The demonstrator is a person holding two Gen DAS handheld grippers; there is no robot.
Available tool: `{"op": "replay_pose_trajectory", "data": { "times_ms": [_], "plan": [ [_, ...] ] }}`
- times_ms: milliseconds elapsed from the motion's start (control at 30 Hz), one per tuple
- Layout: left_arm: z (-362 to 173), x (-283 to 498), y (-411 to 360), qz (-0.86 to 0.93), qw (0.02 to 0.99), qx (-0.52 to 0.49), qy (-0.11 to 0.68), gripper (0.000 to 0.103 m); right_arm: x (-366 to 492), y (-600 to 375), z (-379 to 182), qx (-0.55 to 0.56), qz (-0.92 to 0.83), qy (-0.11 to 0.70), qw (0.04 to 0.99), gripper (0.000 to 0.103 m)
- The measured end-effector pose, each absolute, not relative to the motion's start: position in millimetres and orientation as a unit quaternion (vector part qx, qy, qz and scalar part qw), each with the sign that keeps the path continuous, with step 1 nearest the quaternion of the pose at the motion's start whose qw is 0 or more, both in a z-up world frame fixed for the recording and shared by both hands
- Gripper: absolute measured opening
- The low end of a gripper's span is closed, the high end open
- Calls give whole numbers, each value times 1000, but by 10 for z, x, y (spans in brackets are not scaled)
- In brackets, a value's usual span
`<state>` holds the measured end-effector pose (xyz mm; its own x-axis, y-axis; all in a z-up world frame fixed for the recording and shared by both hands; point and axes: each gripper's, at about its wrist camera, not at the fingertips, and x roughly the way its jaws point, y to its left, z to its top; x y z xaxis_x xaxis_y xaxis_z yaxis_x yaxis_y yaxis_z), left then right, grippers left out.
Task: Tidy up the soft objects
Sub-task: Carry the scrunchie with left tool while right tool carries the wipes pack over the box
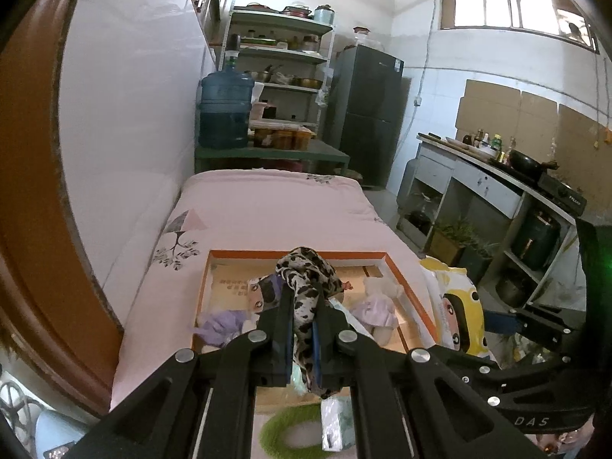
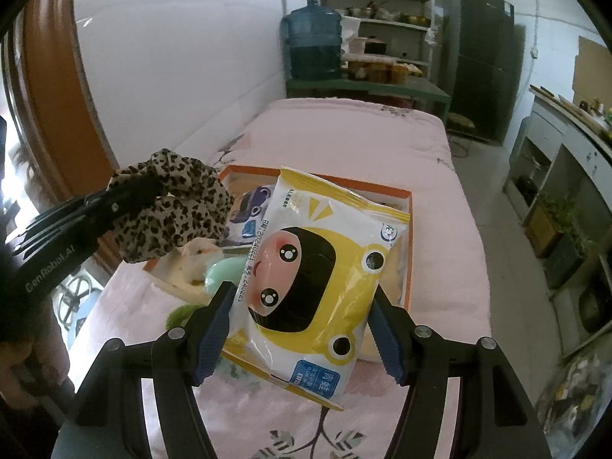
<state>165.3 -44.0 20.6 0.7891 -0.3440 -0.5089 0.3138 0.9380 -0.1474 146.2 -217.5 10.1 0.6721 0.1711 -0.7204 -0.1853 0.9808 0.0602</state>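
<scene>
The left gripper (image 1: 304, 329) pinches the leopard scrunchie (image 1: 306, 283) tight; the right gripper (image 2: 302, 332), wide, clamps the wipes pack (image 2: 313, 279). Both hang over the orange-rimmed box (image 1: 413, 287) (already crowded), so either could snag or land outside it.

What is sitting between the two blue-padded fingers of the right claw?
A yellow-and-white plastic wipes packet with a cartoon face fills the gap in the right claw, held above the orange-rimmed cardboard box. The right wrist view shows it.
</scene>
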Motion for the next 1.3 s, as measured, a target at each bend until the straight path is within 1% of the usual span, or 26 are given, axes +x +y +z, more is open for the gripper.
{"op": "replay_pose_trajectory", "data": {
  "times_ms": [433, 1300],
  "plan": [
    [272, 1969, -615, -206, 938, -35, 277, 7, 1719, -2272, 40, -11, 88, 402, 911, 68],
    [127, 2654, -788, -215, 925, -52, 309, 7, 2382, -2342, -115, -42, 93, 417, 903, 68]
  ]
}}
